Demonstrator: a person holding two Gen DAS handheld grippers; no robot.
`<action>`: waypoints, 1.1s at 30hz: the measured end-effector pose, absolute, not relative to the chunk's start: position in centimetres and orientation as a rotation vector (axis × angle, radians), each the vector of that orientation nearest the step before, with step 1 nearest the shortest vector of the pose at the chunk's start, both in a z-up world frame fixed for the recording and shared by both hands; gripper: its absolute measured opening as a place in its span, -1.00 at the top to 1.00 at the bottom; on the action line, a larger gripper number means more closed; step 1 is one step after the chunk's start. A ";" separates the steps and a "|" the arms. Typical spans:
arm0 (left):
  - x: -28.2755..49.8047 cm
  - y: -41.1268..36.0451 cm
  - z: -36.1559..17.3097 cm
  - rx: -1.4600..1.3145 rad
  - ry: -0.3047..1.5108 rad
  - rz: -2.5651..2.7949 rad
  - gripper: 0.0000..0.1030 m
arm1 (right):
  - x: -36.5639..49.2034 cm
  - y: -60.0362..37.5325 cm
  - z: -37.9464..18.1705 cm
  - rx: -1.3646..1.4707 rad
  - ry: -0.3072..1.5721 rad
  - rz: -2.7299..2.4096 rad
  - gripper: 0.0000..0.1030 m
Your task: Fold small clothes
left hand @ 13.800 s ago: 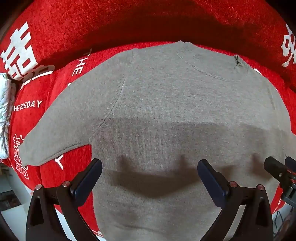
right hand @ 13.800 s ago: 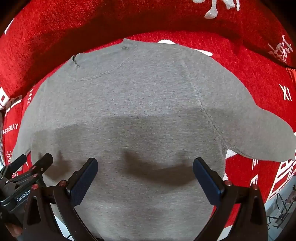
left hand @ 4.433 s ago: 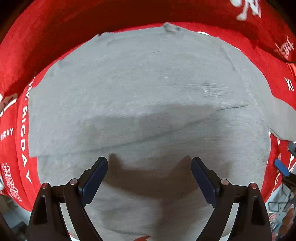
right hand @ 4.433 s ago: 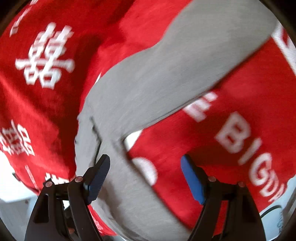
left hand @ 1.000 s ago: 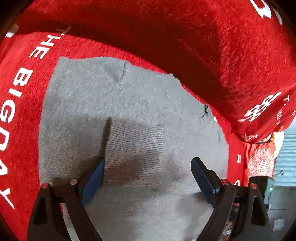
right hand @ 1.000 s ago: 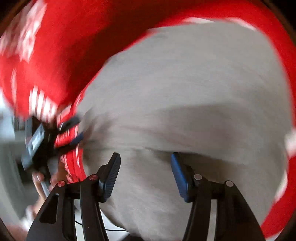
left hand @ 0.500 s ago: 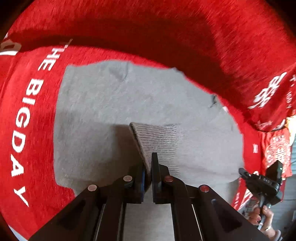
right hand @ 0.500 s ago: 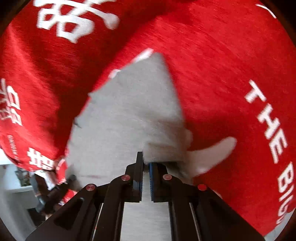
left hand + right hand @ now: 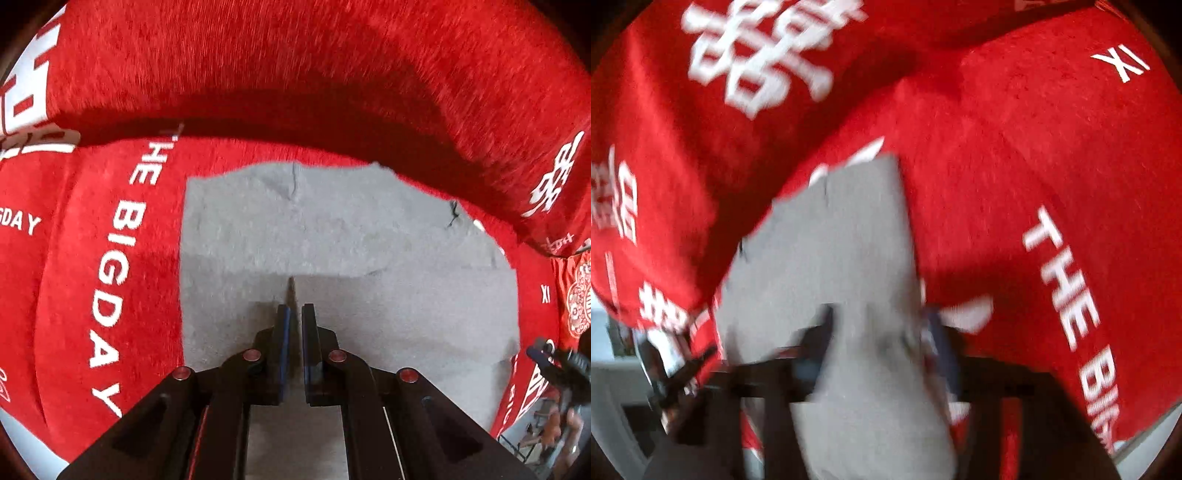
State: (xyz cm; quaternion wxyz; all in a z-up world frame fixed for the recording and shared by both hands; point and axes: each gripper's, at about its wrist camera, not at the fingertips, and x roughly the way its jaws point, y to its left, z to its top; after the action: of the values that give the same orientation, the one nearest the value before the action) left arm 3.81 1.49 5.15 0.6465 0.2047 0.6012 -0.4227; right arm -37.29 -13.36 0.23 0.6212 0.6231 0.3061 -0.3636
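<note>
Two views disagreed in sharpness. Nearest in the left wrist view, the left gripper (image 9: 294, 314) was clenched, its jaws almost together on a thin upright edge of the sweater (image 9: 332, 251), which stood up between the blue pads. Only this view showed the right gripper (image 9: 554, 363) small at the far right, just off the sweater's edge. The right wrist view was smeared by motion; there the right gripper (image 9: 882, 328) had its fingers (image 9: 942, 343) well apart with grey knit bulging between them, so it looked released, gripping nothing that I could make out. Beyond the grippers, the sweater lay on the red cover (image 9: 110, 295) as a flat grey folded block with straight sides. Farther back rose the red backrest (image 9: 295, 66) with white lettering.
</note>
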 end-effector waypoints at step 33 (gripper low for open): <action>-1.6 0.2 1.5 0.742 1.319 -0.832 0.87 | -28.8 -11.0 -1.6 1.120 1.071 -0.818 0.75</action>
State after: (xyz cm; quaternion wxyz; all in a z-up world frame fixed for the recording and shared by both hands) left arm -1.63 0.17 1.49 0.6497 0.3268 0.5803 -0.3664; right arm -28.80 -10.97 -1.64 0.6402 0.4909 0.4697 -0.3584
